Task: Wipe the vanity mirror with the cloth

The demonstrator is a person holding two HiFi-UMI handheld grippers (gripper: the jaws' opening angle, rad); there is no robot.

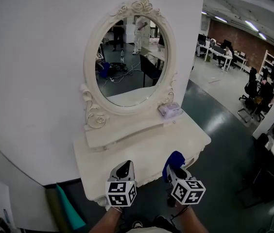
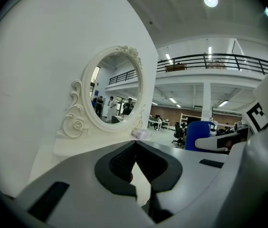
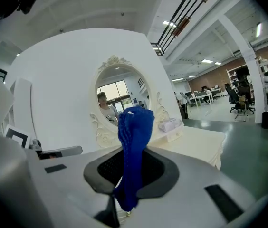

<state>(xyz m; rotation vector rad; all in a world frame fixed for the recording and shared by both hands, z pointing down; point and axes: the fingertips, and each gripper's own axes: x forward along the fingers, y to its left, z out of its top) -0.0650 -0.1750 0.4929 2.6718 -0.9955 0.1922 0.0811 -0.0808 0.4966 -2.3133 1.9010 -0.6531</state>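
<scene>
Blue cloth [image 3: 134,127] sticks up bunched from right gripper [image 3: 131,165], clenched on its lower end, prob. so the free wad meets the vanity mirror [image 1: 131,57], upright at counter [image 1: 127,159] rear, well apart. Left gripper [image 2: 135,148] closed, empty, idle.

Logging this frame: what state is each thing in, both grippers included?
Oval vanity mirror in white carved frame: upright, touched by neither gripper.
Blue knitted cloth: bunched, clamped, off the glass.
Right gripper: shut on the cloth.
Left gripper: shut, empty.
Small pale lilac bundle: resting on the white dressing table, beside the mirror's base.
</scene>
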